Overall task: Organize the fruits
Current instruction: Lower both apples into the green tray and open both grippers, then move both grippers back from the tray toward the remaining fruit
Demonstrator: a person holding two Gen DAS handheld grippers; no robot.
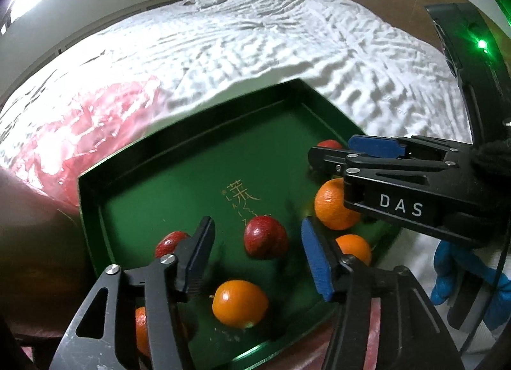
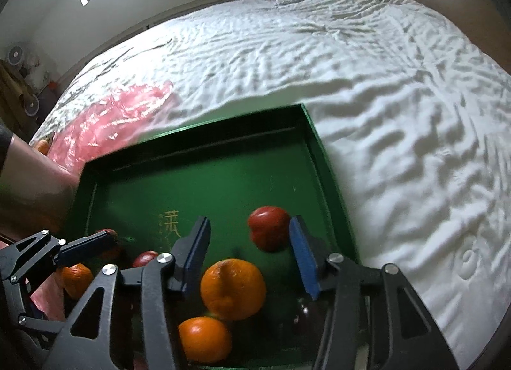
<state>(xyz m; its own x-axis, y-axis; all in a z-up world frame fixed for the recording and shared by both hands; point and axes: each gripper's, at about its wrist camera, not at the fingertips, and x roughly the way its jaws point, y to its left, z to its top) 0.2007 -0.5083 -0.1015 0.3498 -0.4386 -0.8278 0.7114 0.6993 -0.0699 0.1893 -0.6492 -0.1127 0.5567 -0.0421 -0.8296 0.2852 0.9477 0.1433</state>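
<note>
A dark green tray (image 1: 105,197) (image 2: 322,159) lies on the bed with oranges and red apples loose in it. My left gripper (image 1: 258,258) is open over its near side. A red apple (image 1: 265,236) sits just beyond the gap, untouched, and an orange (image 1: 239,303) lies below it. A second red apple (image 1: 171,242) peeks from behind the left finger. My right gripper (image 2: 250,255) is open wide. A big orange (image 2: 233,283) lies low between its fingers and a red apple (image 2: 268,229) rests by the right pad. In the left wrist view the right gripper (image 1: 332,172) hovers over that orange (image 1: 335,204).
A white rumpled sheet (image 1: 255,44) (image 2: 383,114) covers the bed around the tray. A pink plastic bag (image 1: 80,133) (image 2: 111,121) lies left of the tray. A person's forearm (image 2: 32,178) is at the left and a blue-gloved hand (image 1: 453,277) at the right. More oranges (image 2: 204,338) (image 1: 354,247) sit near the front rim.
</note>
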